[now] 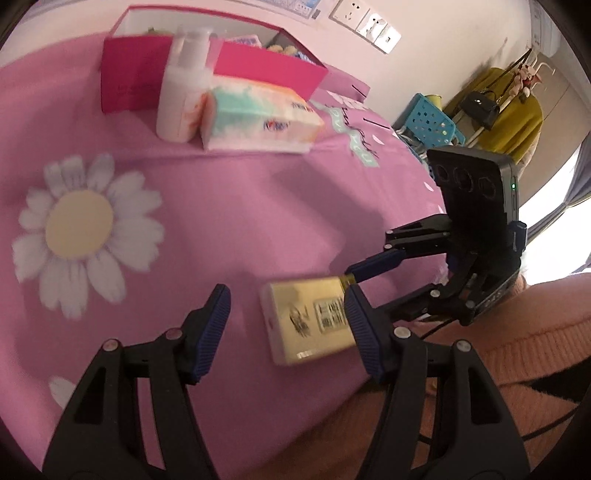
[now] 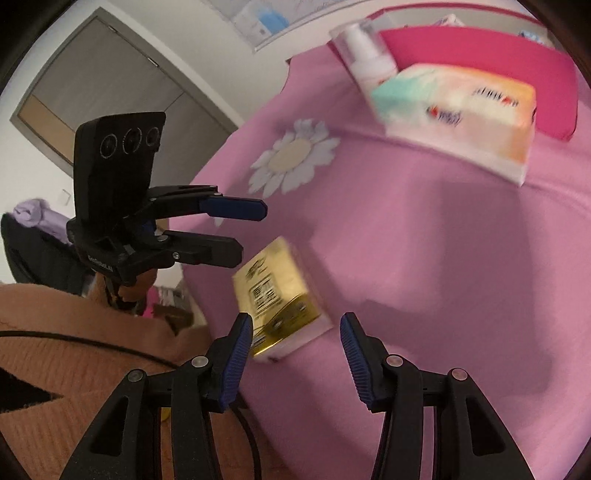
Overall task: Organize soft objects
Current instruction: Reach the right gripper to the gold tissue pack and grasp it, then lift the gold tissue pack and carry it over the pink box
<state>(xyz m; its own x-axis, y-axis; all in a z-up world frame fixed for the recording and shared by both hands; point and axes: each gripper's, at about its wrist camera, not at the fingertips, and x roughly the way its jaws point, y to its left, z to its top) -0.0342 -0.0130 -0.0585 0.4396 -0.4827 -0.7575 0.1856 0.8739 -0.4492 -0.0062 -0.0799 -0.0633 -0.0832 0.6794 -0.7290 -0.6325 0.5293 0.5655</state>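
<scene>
Right wrist view, gold pack (image 2: 275,291) with barcode label, lettering blurred, unreadable

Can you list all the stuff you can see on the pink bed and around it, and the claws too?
gold pack: one, gold with a barcode label, near edge of the bed cover, held by neither claw
tissue pack: one, white, mint and orange, far side, beside the bottle
bottle: one, white, upright, in front of the box
box: one, bright pink, open, at the far edge, items inside too blurred to name
bed cover: one, pink with white daisies
basket: one, blue with holes, beyond the bed
wall sockets: several, white, on the wall
handbag: one, black, hanging by a yellow garment
door: one, grey, behind
sleeve: orange knit, near side
left claw: open
right claw: open
</scene>
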